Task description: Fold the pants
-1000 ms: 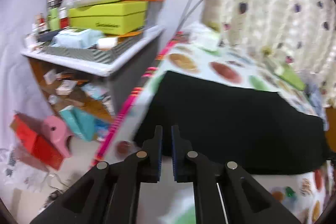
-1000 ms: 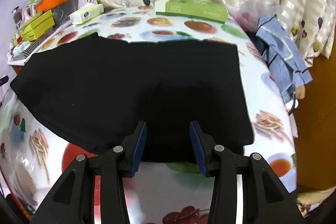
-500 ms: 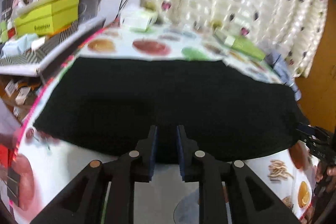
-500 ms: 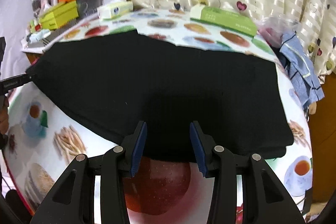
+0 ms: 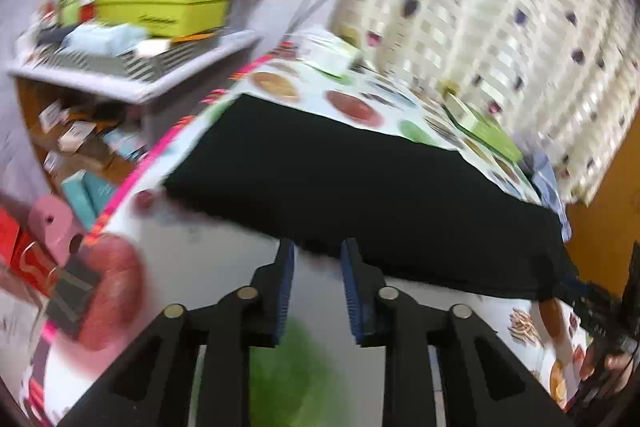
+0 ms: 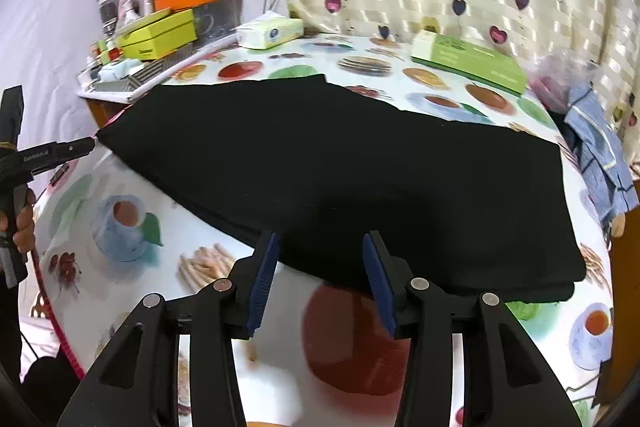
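The black pants (image 6: 352,171) lie flat and folded on the patterned tablecloth (image 6: 120,227), and also show in the left wrist view (image 5: 360,187). My left gripper (image 5: 317,255) is open and empty, its tips just short of the pants' near edge. My right gripper (image 6: 320,247) is open and empty, its tips over the near edge of the pants toward the right end. The left gripper also shows at the left edge of the right wrist view (image 6: 80,147), by the pants' left corner.
A green flat box (image 6: 468,61) and a tissue pack (image 6: 270,31) lie at the table's back. A blue garment (image 6: 600,155) hangs at the right edge. A cluttered shelf (image 5: 132,39) with yellow and orange boxes stands left of the table. A curtain hangs behind.
My left gripper has opened from nearly shut and swung left toward the shelf side. My right gripper has stayed open and shifted a little along the pants' near edge.
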`<state>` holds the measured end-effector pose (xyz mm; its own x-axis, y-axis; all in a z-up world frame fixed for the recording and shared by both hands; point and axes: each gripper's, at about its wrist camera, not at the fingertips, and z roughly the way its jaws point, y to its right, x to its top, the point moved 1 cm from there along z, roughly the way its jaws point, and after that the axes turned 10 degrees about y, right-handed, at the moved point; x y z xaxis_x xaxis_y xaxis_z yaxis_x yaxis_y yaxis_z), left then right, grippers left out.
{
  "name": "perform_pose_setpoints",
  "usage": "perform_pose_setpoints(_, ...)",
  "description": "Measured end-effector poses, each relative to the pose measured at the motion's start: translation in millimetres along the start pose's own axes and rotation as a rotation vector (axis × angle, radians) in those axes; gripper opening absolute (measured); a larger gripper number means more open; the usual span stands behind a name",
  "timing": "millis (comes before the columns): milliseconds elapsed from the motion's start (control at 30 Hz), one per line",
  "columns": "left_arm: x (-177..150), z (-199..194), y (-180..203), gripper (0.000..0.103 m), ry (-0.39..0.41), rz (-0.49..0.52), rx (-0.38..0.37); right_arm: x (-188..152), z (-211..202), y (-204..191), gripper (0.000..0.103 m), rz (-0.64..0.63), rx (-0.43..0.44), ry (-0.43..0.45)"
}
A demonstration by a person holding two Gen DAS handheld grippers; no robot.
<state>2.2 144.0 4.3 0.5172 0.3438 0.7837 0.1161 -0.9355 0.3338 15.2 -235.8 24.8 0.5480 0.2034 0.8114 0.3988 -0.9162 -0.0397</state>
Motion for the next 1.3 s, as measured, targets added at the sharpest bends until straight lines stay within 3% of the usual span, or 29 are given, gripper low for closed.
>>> perform_pose_setpoints(133, 2, -1, -29, 0.04, 0.003, -0.102, 0.033, 1, 5, -4, 0.046, 0.005, 0.022, -0.002)
perform_pose_setpoints(467, 16, 33, -48, 0.044, -0.021, -0.19, 0.091, 4, 13, -4, 0.046, 0.008, 0.026, -0.007)
perform_pose_setpoints(833, 25, 48, -60, 0.046, 0.055, -0.36, 0.114, 7, 19, 7, 0.046, 0.039, 0.028, 0.0)
perform_pose_setpoints(900, 26, 49, -61, 0.044, 0.062, -0.37, 0.13, 8, 19, 8, 0.046, 0.04, 0.032, 0.0)
perform_pose_setpoints(1000, 28, 54, -57, 0.034, 0.062, -0.345, 0.182, 9, 20, 8, 0.046, 0.04, 0.034, 0.004)
perform_pose_setpoints(1067, 30, 58, -58, 0.013, 0.052, -0.339, 0.214, 9, 20, 9, 0.046, 0.04, 0.036, 0.005)
perform_pose_setpoints(1300, 31, 59, -61, 0.008, 0.046, -0.341, 0.167, 9, 20, 14, 0.046, 0.057, 0.021, 0.003)
